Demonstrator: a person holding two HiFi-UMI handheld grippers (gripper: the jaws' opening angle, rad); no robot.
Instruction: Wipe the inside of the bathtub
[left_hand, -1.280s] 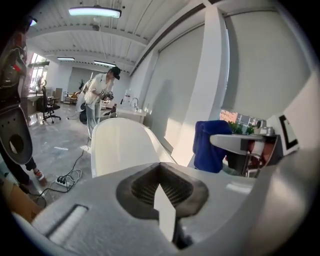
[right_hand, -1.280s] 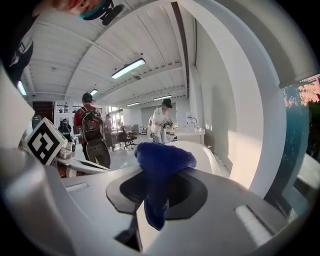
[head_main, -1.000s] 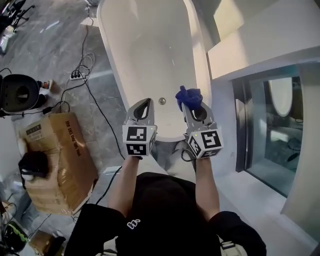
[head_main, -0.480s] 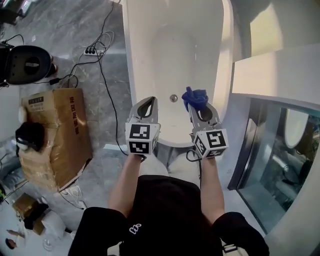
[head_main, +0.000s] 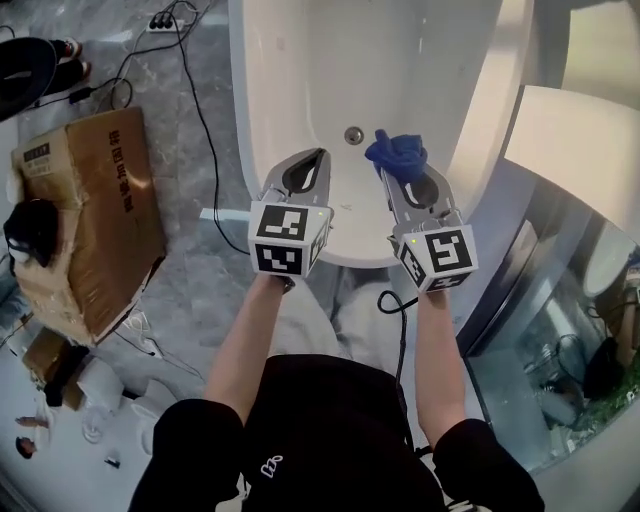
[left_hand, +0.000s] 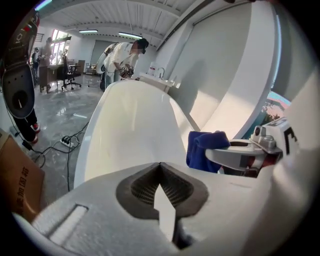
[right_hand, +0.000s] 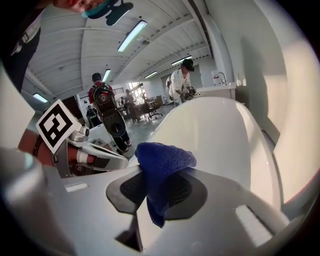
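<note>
A white freestanding bathtub (head_main: 260, 120) fills the top of the head view, with a round drain (head_main: 352, 134) in its floor. My right gripper (head_main: 408, 172) is shut on a blue cloth (head_main: 396, 151), held over the near end of the tub beside the drain. The same blue cloth (right_hand: 162, 167) bunches out between the jaws in the right gripper view. My left gripper (head_main: 312, 165) hovers over the tub's near rim, jaws shut with nothing in them. In the left gripper view the cloth (left_hand: 206, 149) shows to the right, with the tub (left_hand: 130, 135) stretching ahead.
A cardboard box (head_main: 85, 215) stands on the marble floor left of the tub, with black cables (head_main: 200, 120) and a power strip (head_main: 163, 19) nearby. A white ledge (head_main: 575, 135) and glass panel (head_main: 560, 330) lie to the right. People (left_hand: 120, 55) stand far off.
The view has shifted closer over the tub's near end. Both grippers have moved forward over the rim toward the drain, the blue cloth still in the right one.
</note>
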